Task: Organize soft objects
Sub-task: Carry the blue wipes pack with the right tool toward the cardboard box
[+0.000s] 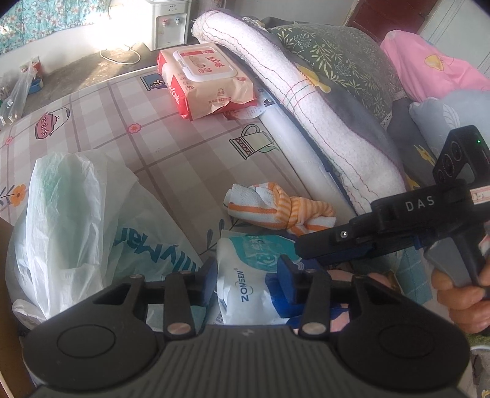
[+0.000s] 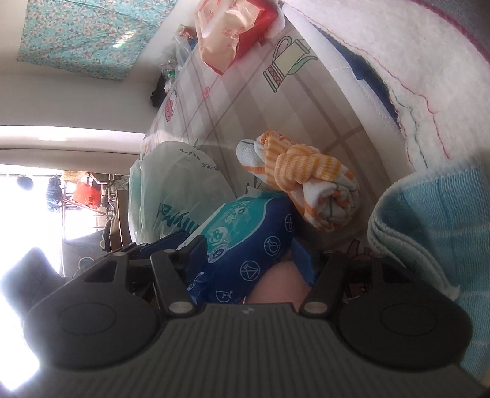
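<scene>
A blue and white ZONSEN wipes pack [image 1: 245,281] lies on the checked bedsheet [image 1: 171,147]. My left gripper [image 1: 246,275] stands around the pack, a blue pad on each side. My right gripper [image 2: 251,254] comes in from the right and also has the pack [image 2: 245,245] between its pads; it shows in the left wrist view [image 1: 309,248]. A knotted orange-striped towel [image 1: 275,208] lies just beyond the pack, also in the right wrist view [image 2: 306,180]. A red and cream wipes pack [image 1: 205,76] lies farther back.
A white plastic bag [image 1: 76,214] sits left of the pack. A rolled white quilt [image 1: 306,116], a green leaf-print pillow [image 1: 346,61] and pink bedding [image 1: 435,70] pile along the right. A light blue towel [image 2: 444,238] lies near the right gripper. A water dispenser [image 1: 168,21] stands behind.
</scene>
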A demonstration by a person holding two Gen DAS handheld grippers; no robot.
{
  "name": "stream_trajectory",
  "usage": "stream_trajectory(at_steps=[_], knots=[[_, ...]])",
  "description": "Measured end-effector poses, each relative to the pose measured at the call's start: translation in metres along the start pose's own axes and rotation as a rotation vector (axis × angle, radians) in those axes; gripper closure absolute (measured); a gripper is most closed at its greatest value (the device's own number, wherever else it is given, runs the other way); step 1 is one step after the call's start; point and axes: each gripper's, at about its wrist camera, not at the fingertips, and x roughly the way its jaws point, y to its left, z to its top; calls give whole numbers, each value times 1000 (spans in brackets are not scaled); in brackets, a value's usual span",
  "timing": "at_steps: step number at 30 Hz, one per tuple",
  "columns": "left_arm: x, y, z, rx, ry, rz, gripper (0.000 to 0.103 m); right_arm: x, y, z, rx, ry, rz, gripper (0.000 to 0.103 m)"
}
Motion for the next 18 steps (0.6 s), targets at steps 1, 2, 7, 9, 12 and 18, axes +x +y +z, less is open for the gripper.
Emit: stream_trajectory(at_steps=[1,2,7,9,12,18], knots=[[1,2,1,-14,10,-12,58,4,1,3,8,12,-4,41],[2,5,2,-30,21,-19,57,10,1,6,20,30,-2,41],[8,18,4,-106,61,-76,53,30,-4,16,71,60,8,37],[11,22,4,-130,71,-94,52,36,-8,17,91,46,32,39],[15,28,4,-170,90,-123,49,38,-14,15,98,4,54,52],[20,32,3,-212,110,-146,44,37,-21,7,106,-20,72,62]])
